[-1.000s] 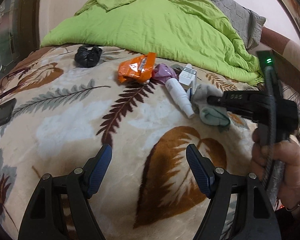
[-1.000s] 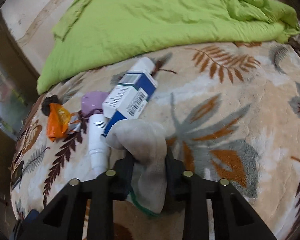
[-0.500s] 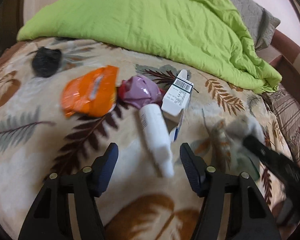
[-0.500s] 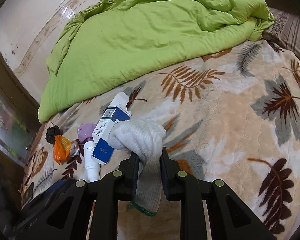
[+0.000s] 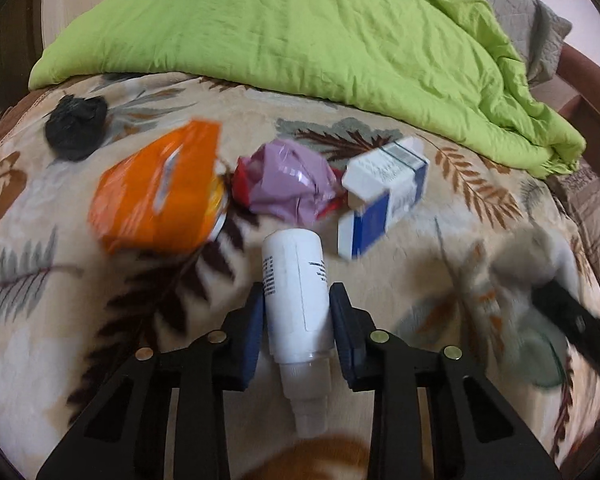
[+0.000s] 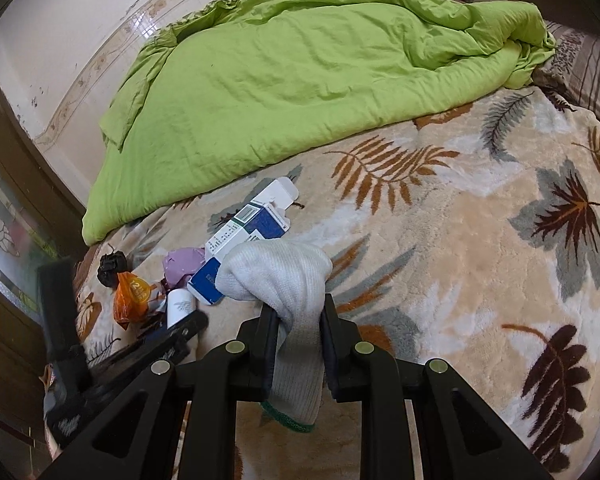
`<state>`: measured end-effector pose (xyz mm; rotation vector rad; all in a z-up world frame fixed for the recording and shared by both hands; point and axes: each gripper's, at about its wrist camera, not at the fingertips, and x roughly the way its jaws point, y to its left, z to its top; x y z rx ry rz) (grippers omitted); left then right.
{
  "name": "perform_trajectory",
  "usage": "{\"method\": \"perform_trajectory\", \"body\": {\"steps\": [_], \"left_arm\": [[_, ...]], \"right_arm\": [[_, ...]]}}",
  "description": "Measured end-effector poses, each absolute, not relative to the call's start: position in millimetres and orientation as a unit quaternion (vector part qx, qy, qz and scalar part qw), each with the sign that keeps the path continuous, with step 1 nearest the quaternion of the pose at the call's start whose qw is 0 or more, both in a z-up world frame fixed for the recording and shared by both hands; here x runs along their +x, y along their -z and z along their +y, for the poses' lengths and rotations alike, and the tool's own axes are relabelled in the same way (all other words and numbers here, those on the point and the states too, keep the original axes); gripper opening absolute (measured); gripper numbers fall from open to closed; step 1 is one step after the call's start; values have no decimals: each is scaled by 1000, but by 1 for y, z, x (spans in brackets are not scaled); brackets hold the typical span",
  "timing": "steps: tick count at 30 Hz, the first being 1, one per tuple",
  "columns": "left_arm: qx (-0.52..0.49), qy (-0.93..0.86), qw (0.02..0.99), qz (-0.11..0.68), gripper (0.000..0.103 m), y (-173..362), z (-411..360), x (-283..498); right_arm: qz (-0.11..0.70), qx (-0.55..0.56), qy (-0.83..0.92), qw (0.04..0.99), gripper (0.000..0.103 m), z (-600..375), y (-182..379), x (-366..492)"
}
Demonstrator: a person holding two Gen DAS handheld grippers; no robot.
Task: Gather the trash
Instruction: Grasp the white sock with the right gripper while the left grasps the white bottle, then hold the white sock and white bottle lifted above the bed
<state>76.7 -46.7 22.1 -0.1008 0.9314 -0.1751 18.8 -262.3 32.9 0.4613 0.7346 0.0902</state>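
On a leaf-patterned blanket (image 5: 440, 208) lies a row of litter. My left gripper (image 5: 296, 328) is shut on a white plastic bottle (image 5: 296, 292), its blue pads pressing both sides, nozzle toward the camera. Behind the bottle lie an orange wrapper (image 5: 160, 192), a crumpled purple wrapper (image 5: 288, 180), a blue-and-white carton (image 5: 384, 188) and a black wad (image 5: 76, 126). My right gripper (image 6: 296, 340) is shut on a grey-white sock (image 6: 284, 280) with a green cuff, lifted off the blanket. The sock (image 5: 532, 264) appears blurred at the right of the left wrist view.
A rumpled lime-green duvet (image 5: 320, 32) covers the far half of the bed, with a grey pillow (image 5: 520, 12) behind it. A dark wooden frame (image 6: 16, 184) and patterned glass stand at the left. A striped pillow (image 6: 588, 64) lies at the far right.
My left gripper moved forward over the blanket to the white bottle and its jaws closed on it. My right gripper lifted the sock away from the carton.
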Motion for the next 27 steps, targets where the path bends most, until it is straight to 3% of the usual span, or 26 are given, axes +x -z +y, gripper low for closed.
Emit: {"method": "perform_trajectory", "body": {"steps": [14,27], "left_arm": [[-18,92,900,426,31,-31,5,-78],[-43,87,902,421,29,-23,12,-84]], "right_arm": [[365,160,-86,913,21,-219,-36,-5],[376,164,-129,903,22,-208,-38,-88]]}}
